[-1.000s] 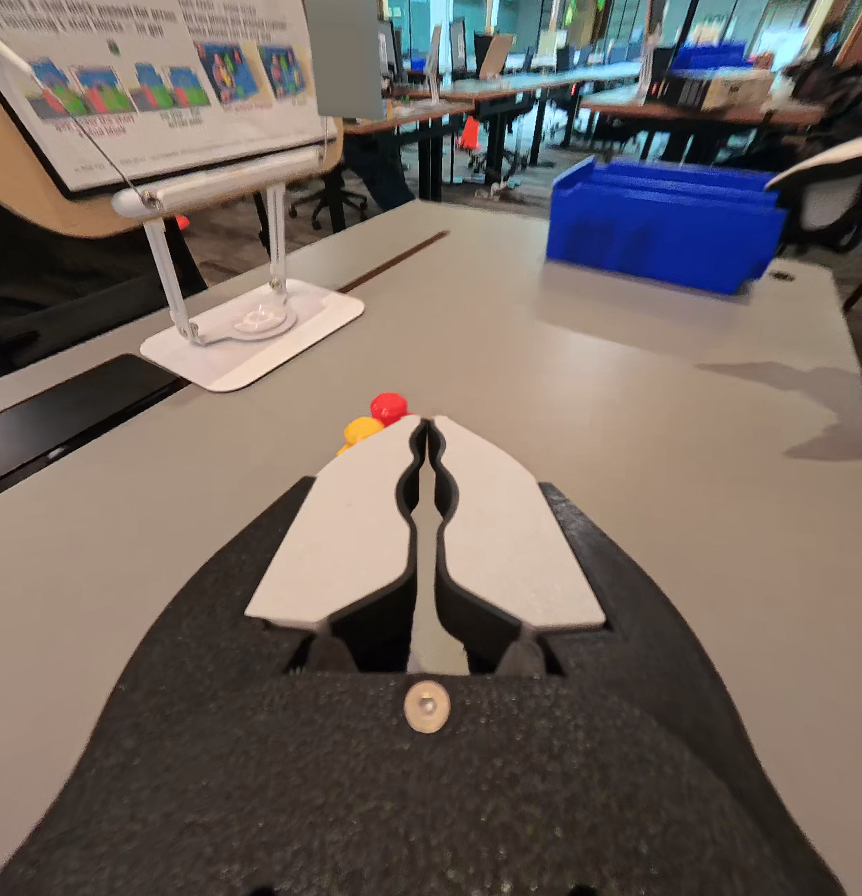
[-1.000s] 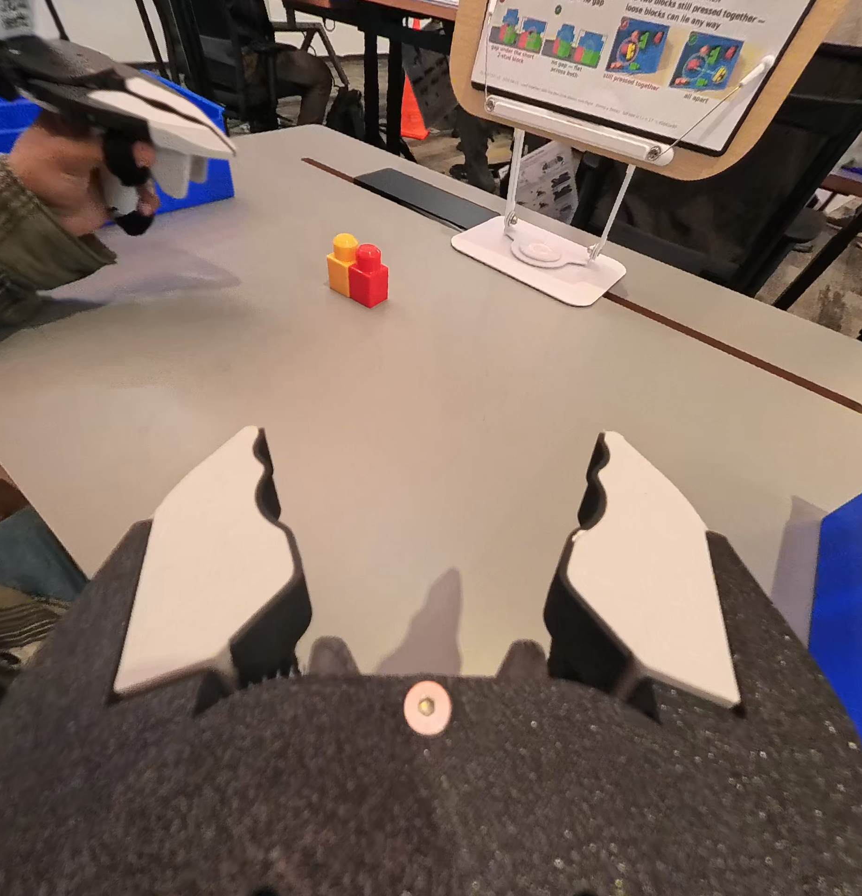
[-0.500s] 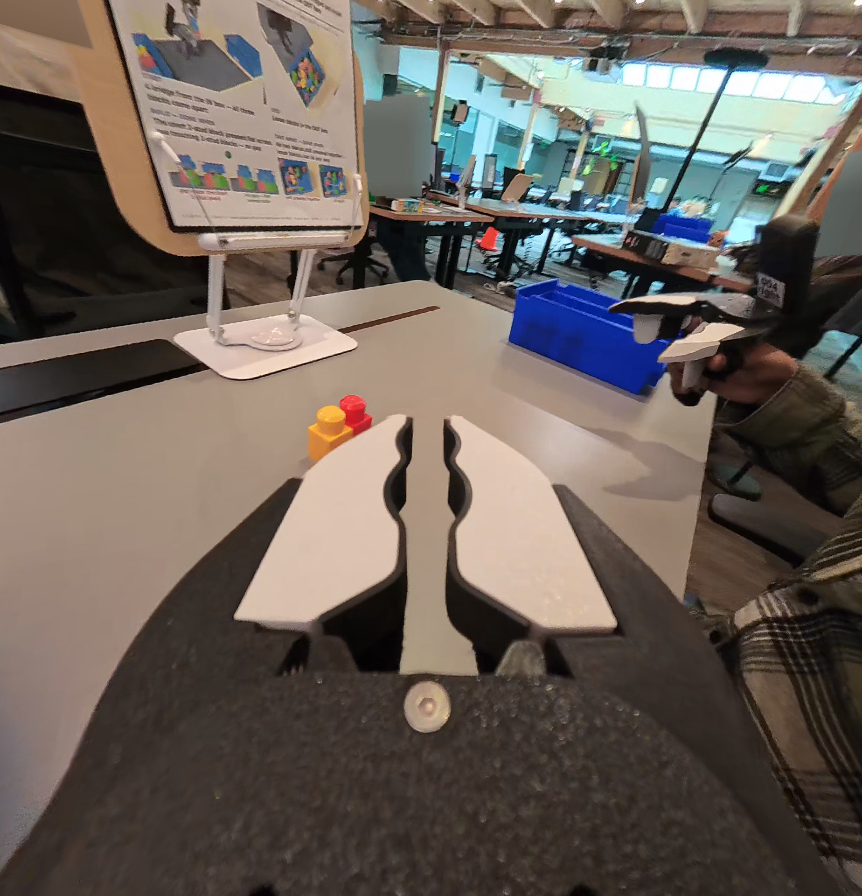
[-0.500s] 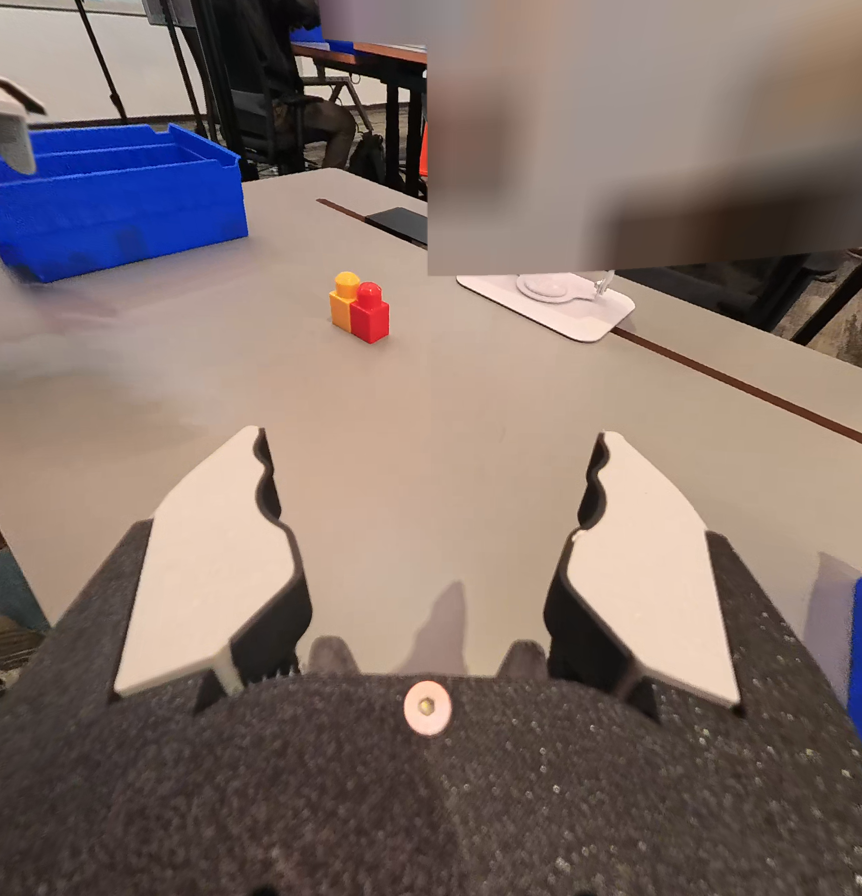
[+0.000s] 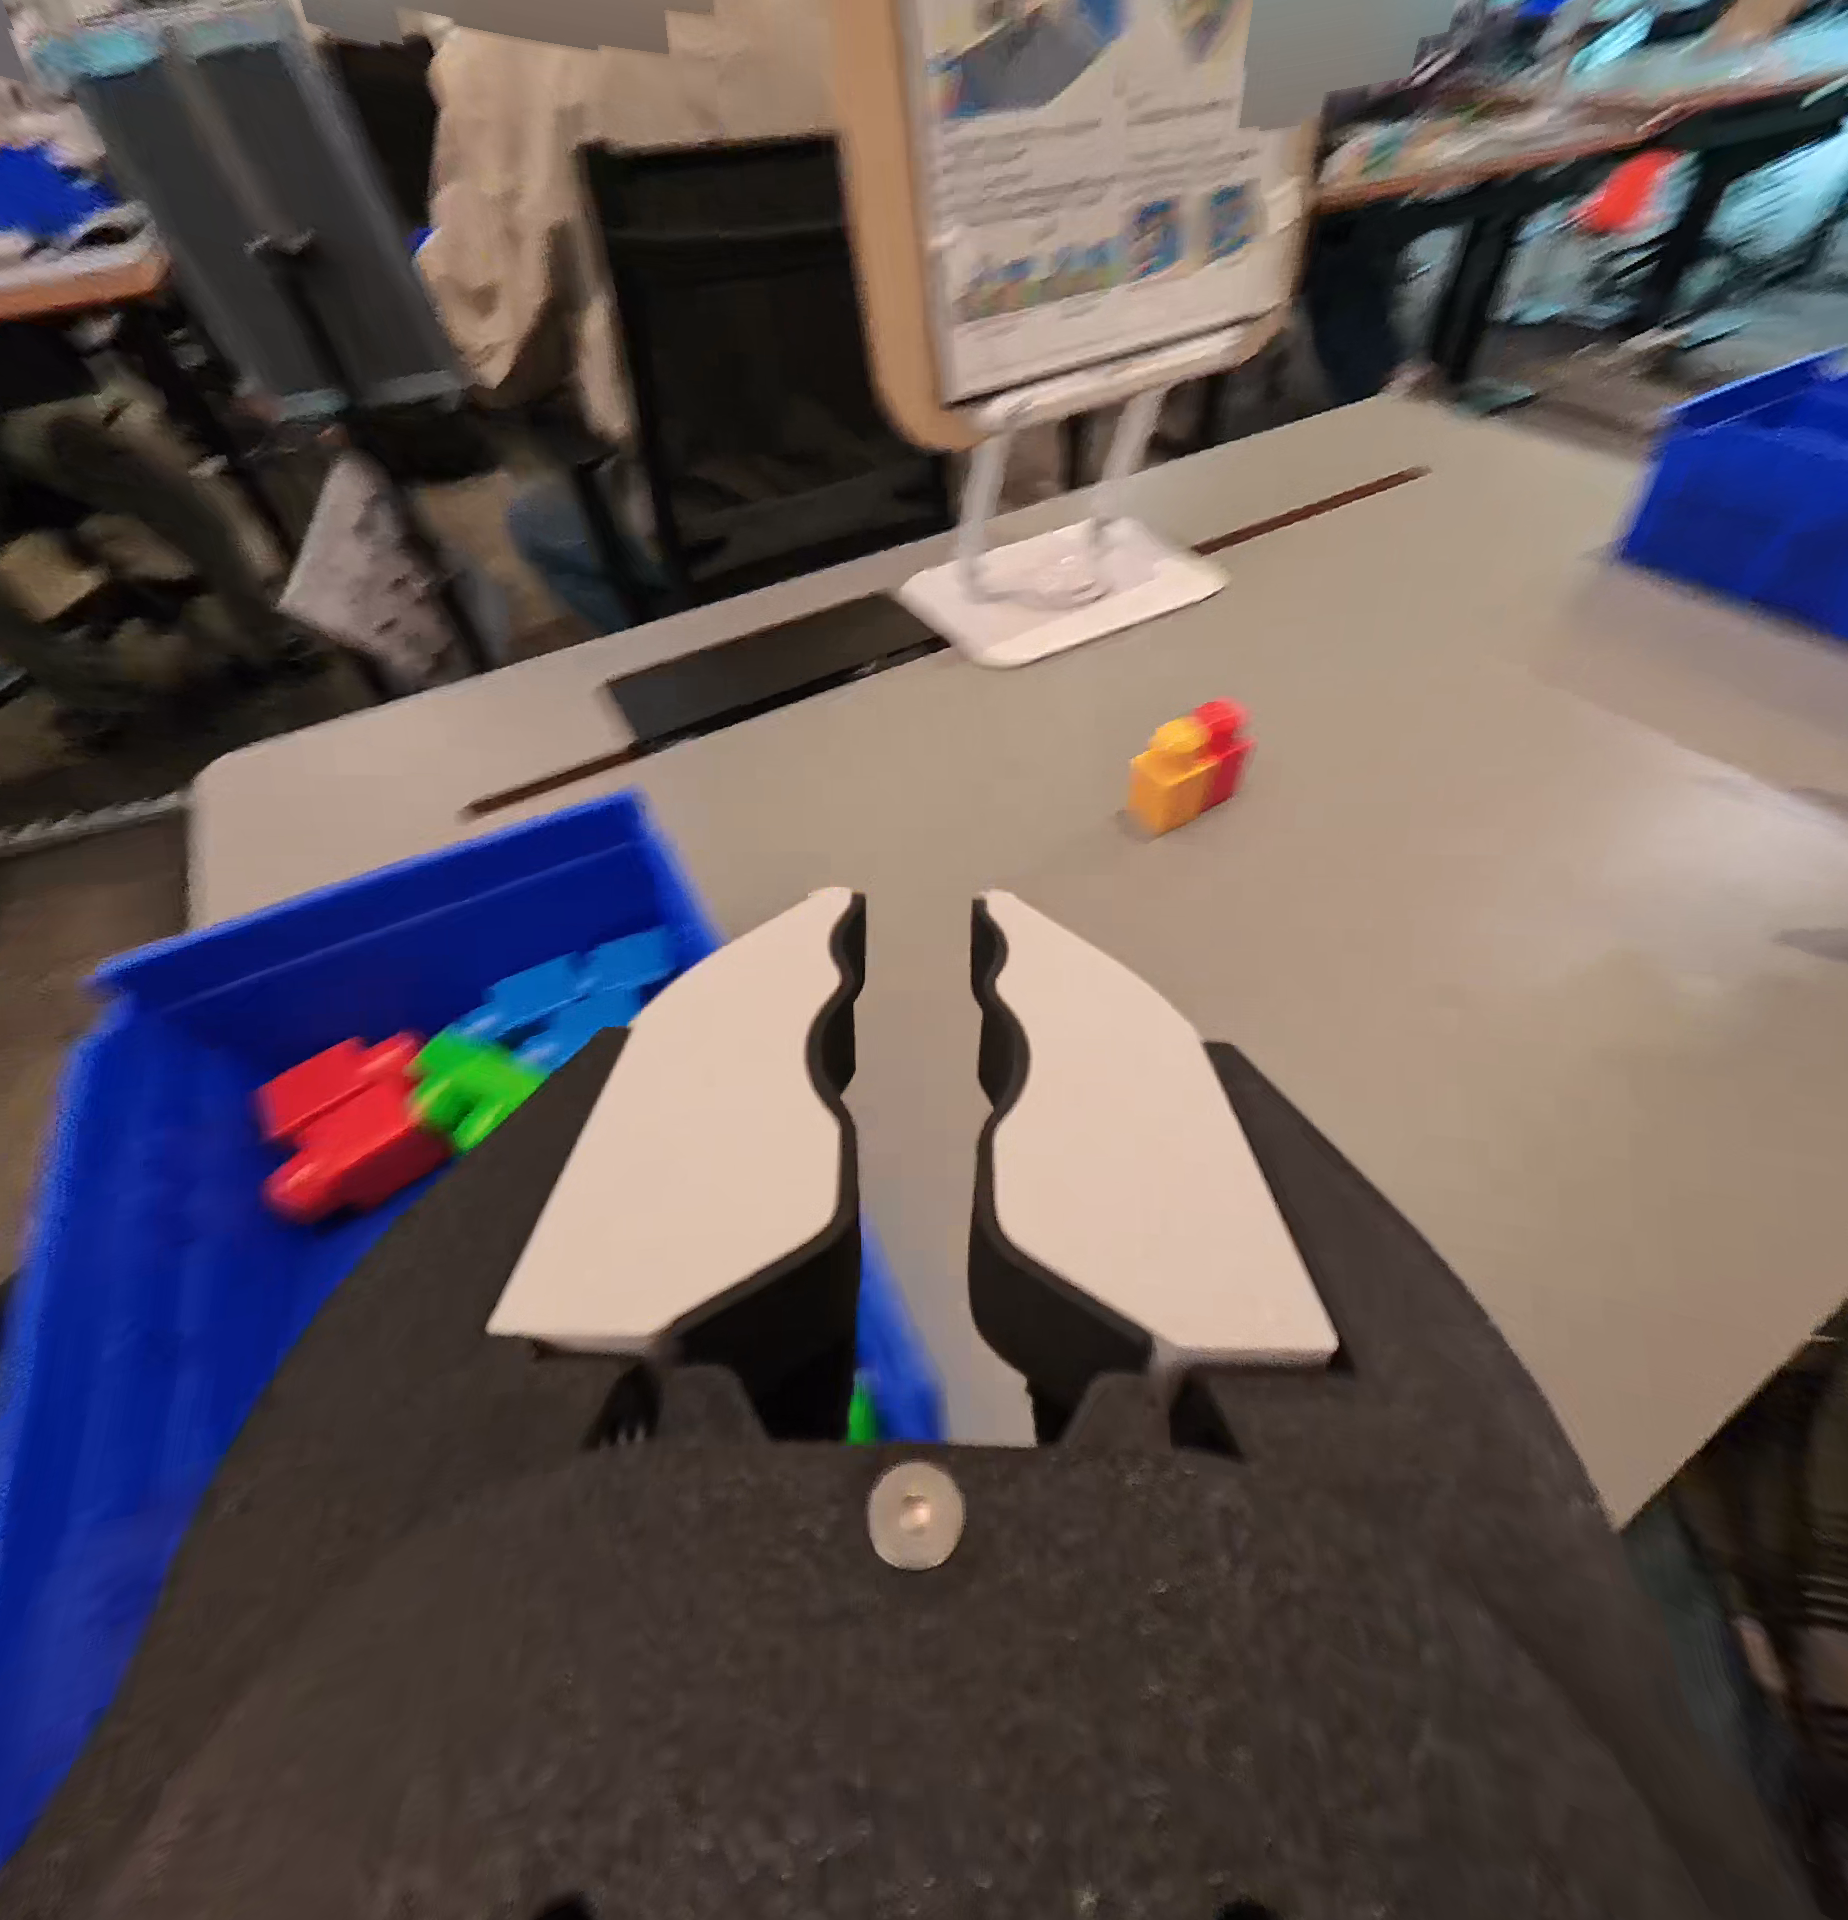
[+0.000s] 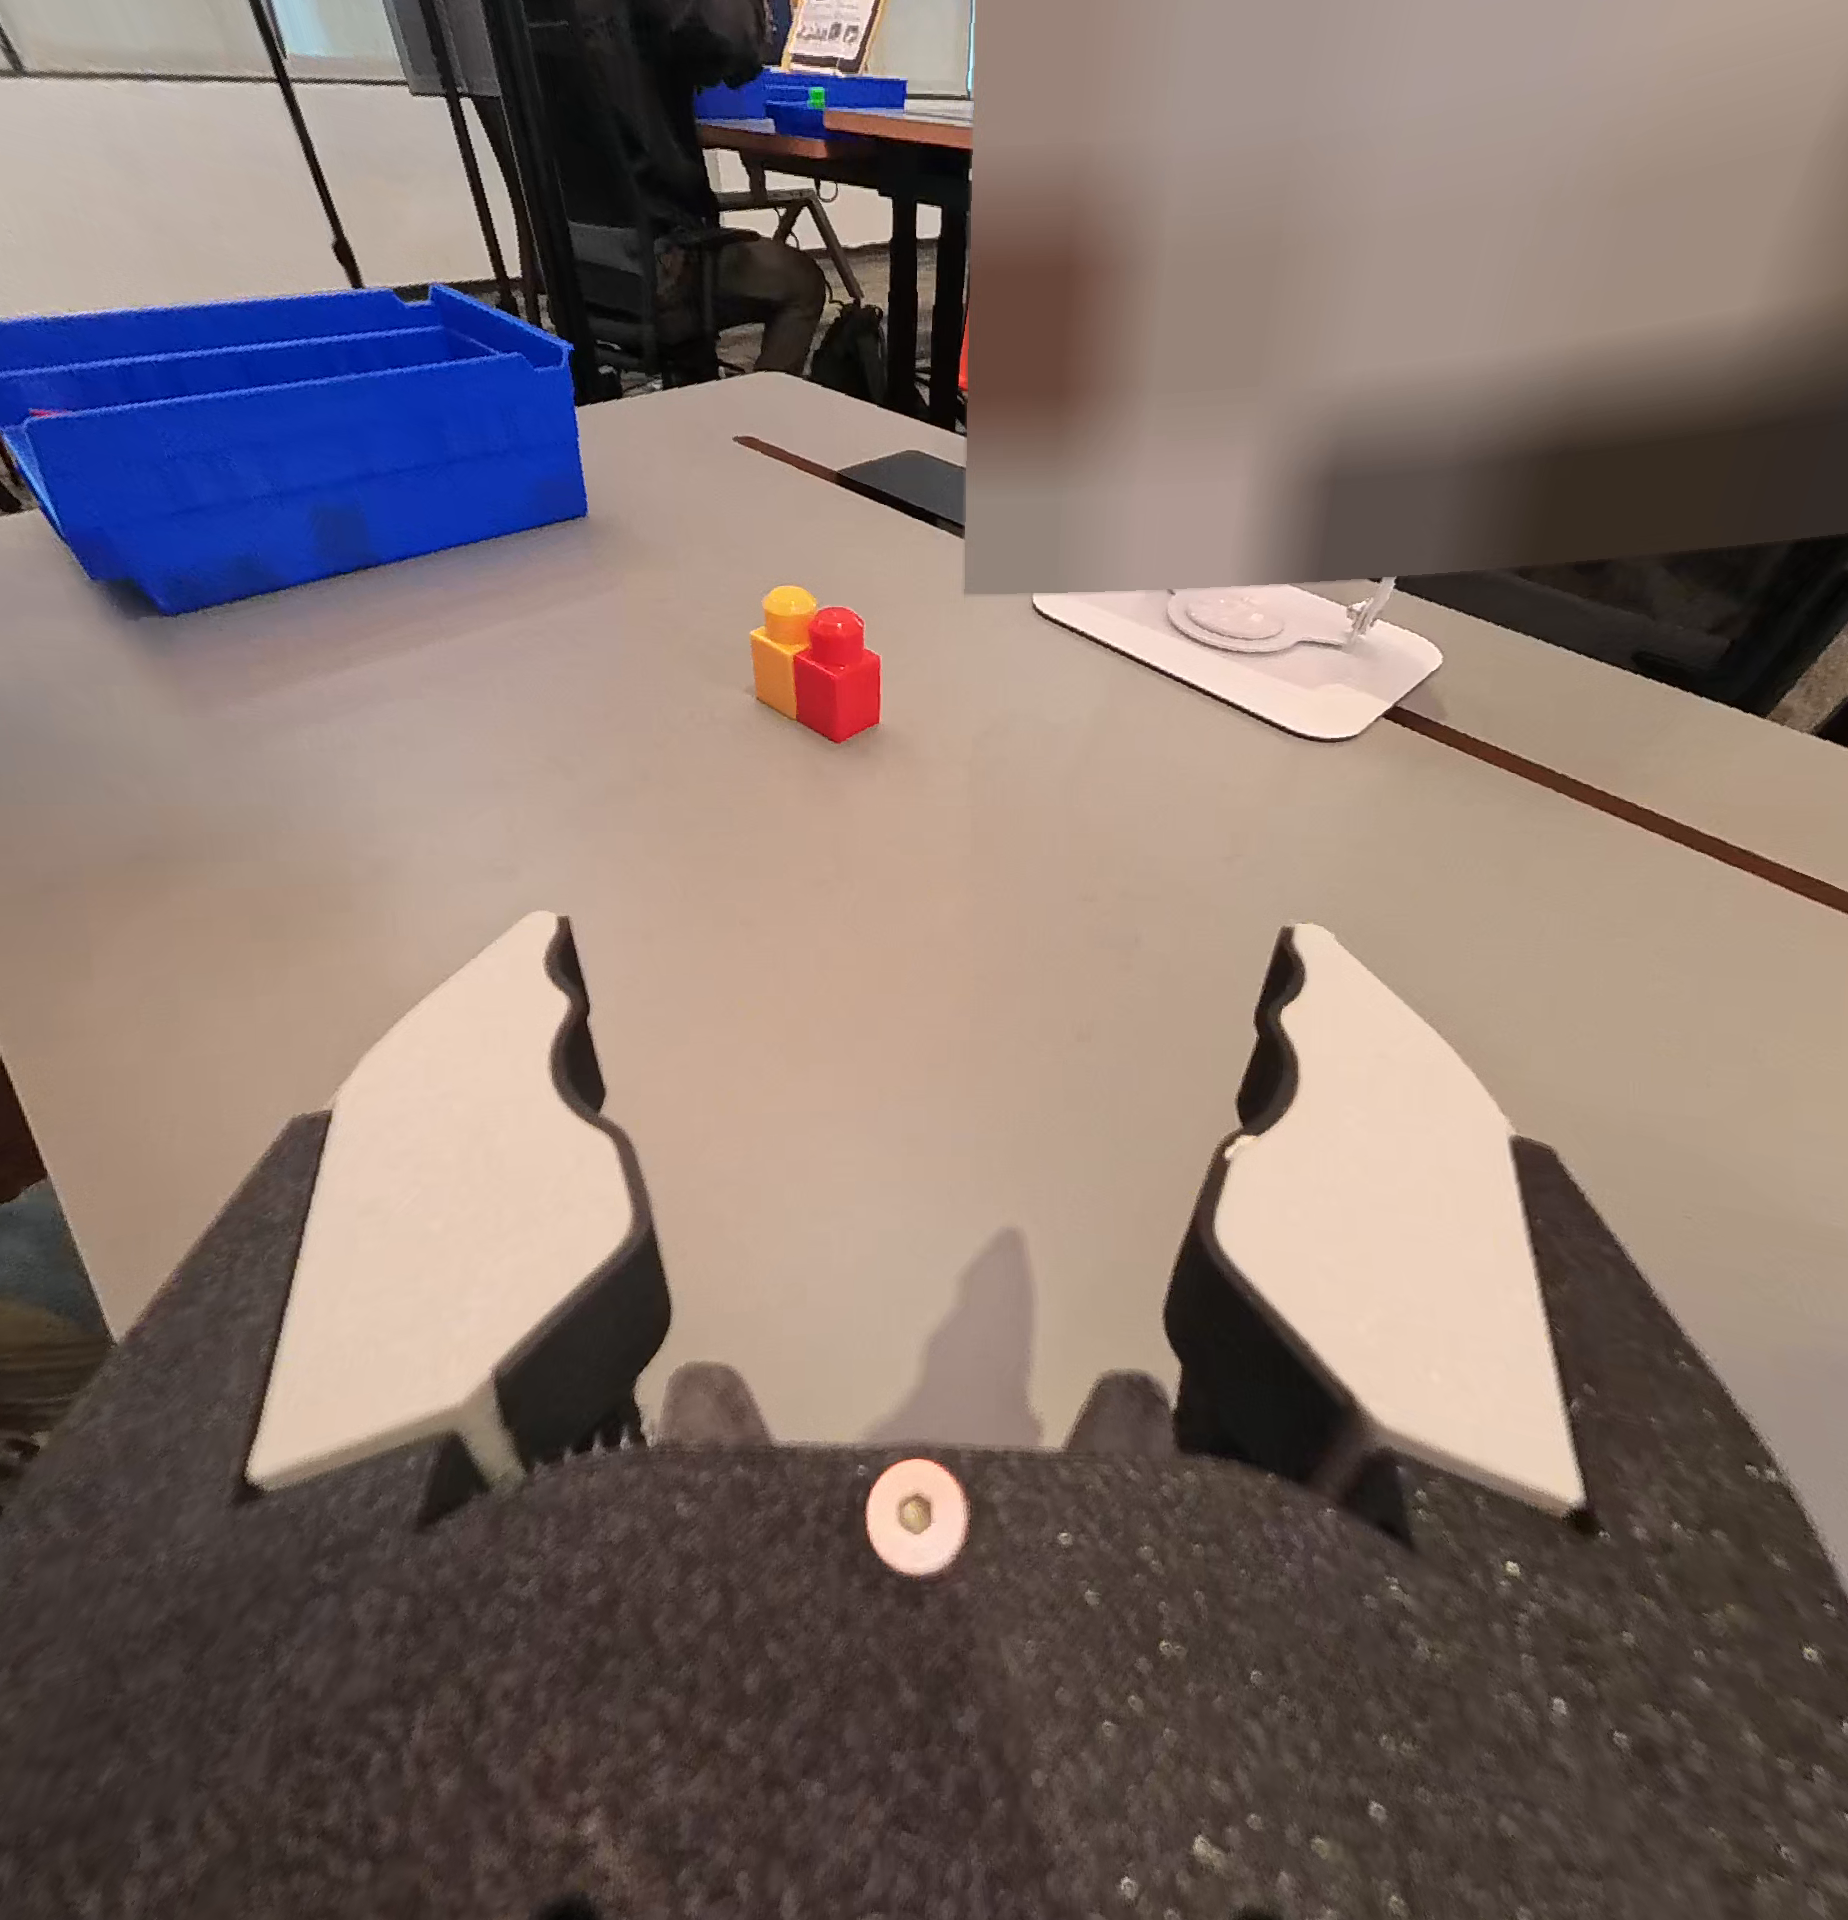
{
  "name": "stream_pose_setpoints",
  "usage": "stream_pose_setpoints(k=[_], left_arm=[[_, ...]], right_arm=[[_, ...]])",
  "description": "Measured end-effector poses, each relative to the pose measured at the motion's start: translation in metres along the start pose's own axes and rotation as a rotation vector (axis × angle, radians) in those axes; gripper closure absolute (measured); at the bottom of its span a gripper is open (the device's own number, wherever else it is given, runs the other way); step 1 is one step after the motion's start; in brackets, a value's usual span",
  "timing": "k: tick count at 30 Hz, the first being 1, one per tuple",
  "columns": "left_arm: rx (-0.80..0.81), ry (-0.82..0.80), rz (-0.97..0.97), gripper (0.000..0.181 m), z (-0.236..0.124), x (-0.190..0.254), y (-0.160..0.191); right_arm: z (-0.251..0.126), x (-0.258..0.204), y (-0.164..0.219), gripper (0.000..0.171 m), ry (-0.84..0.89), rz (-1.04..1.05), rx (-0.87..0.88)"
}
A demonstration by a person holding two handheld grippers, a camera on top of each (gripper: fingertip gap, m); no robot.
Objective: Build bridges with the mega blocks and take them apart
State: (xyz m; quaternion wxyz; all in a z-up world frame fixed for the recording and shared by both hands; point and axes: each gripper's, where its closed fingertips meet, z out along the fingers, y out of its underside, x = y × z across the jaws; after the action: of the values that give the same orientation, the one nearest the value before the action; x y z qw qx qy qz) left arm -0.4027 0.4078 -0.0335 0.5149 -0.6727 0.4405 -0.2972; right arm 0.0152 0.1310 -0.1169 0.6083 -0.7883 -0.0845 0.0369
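Two single-stud blocks — yellow block (image 6: 782,660) and red block (image 6: 838,675) — are standing side by side on the grey table (image 6: 899,883), awaiting a span; the left gripper (image 5: 918,914), narrowly parted, is hovering by the blue bin (image 5: 172,1195) of spare blocks (image 5: 400,1101) while the right gripper (image 6: 925,935) is waiting wide open — both empty.

Both wrist views face table (image 6: 899,831); share yellow-red blocks (image 5: 1190,769) midway.
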Motion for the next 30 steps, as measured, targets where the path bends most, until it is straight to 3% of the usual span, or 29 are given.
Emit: stream_pose_setpoints(k=[7, 15, 22, 30], left_arm=[[-0.218, -0.105, -0.049, 0.16, -0.018, -0.058, 0.043], [-0.49, -0.152, -0.009, 0.158, -0.025, -0.096, 0.083], [-0.635, -0.139, -0.069, 0.156, -0.019, -0.108, 0.101], [-0.796, -0.087, 0.088, 0.156, -0.038, -0.118, 0.128]], right_arm=[[0.007, -0.005, 0.006, 0.051, -0.03, 0.013, 0.0], [0.01, -0.005, 0.007, 0.051, -0.038, 0.016, -0.004], [0.009, -0.006, 0.009, 0.051, -0.033, 0.02, -0.012], [0.007, -0.005, 0.01, 0.051, -0.026, 0.02, -0.024]])
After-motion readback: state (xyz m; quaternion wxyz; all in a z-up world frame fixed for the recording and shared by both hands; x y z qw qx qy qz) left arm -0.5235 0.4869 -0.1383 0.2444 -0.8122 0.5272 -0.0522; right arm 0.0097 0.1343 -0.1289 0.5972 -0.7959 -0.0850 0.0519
